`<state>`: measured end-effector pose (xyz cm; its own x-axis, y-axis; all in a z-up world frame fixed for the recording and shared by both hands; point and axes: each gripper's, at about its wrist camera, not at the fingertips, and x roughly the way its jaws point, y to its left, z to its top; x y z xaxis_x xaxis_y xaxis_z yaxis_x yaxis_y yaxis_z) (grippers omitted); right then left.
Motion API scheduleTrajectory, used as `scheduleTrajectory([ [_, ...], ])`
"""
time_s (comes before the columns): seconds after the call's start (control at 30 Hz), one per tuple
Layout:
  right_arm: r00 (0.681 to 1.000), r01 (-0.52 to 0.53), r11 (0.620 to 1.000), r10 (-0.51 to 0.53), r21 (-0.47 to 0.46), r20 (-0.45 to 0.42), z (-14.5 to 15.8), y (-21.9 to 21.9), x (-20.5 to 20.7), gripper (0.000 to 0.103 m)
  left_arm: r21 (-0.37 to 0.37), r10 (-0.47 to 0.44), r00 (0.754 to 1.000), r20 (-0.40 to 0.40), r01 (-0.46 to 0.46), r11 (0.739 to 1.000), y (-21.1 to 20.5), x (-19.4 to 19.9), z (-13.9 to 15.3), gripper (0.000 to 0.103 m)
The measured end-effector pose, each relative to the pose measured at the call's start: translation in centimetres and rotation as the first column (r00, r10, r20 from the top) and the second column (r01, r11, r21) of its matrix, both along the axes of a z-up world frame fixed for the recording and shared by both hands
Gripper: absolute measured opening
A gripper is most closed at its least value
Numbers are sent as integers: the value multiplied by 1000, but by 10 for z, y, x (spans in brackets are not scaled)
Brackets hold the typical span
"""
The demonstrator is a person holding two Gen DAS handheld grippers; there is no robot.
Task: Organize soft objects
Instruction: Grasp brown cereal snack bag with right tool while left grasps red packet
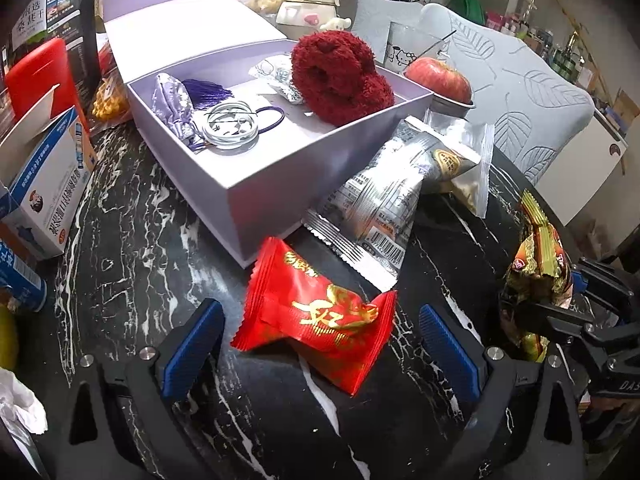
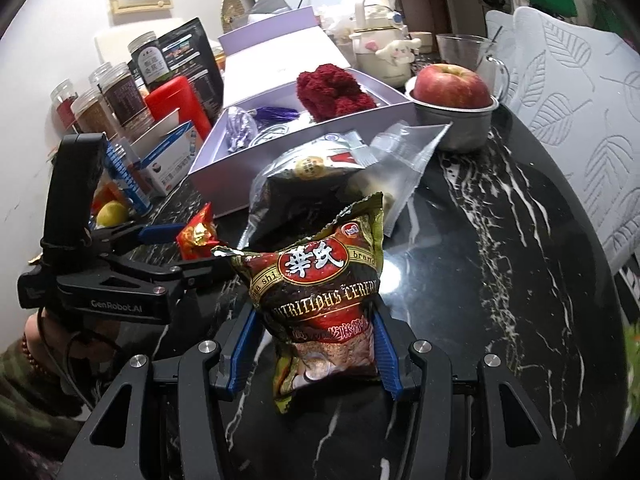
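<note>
My left gripper (image 1: pixel 320 344) hangs with its jaws wide apart either side of the red sachet (image 1: pixel 320 312), which lies on the dark marble worktop (image 1: pixel 160 216) just off the near corner of the lilac box (image 1: pixel 260 196). To the right, my right gripper (image 2: pixel 316 344) clamps the cereal packet (image 2: pixel 320 304) upright above the worktop.

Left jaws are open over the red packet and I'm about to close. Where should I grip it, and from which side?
Grip the red packet across its puffed middle, coming down from above with the left gripper as it is now. It lies flat on the marble table; the crimped flared ends are thin and would slip. One jaw already stands on each side.
</note>
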<state>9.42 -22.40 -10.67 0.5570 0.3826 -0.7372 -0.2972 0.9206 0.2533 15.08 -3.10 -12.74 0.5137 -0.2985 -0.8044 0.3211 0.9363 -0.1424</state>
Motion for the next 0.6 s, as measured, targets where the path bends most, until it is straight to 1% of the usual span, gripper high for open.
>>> scheduleTrajectory([
  [0.03,1000,3,1000,-3,-1,1,0,0,-1,51,-4,3,1000,4,-3,1000,0,0,0,98],
  [0.07,1000,7,1000,-7,-2,1,0,-1,-2,51,0,11,1000,11,-11,1000,0,-1,0,91],
  [0.1,1000,10,1000,-10,-2,0,0,-1,-2,51,9,18,1000,20,-18,1000,0,-3,1,80],
  [0.17,1000,14,1000,-14,0,-1,0,-3,-4,51,48,26,999,37,-28,998,-1,-5,2,68],
  [0.2,1000,16,1000,-16,-1,-2,1,-3,-5,51,48,25,999,38,-27,999,-2,-5,2,61],
  [0.3,1000,22,1000,-22,-5,-1,1,-4,-8,51,33,25,999,33,-26,999,-1,-8,4,56],
  [0.37,1000,26,1000,-26,-8,-1,1,-4,-10,51,19,21,999,26,-22,1000,0,-11,5,55],
  [0.6,999,32,999,-32,-9,-1,1,-6,-23,51,7,-9,1000,6,9,1000,-7,-34,6,55],
])
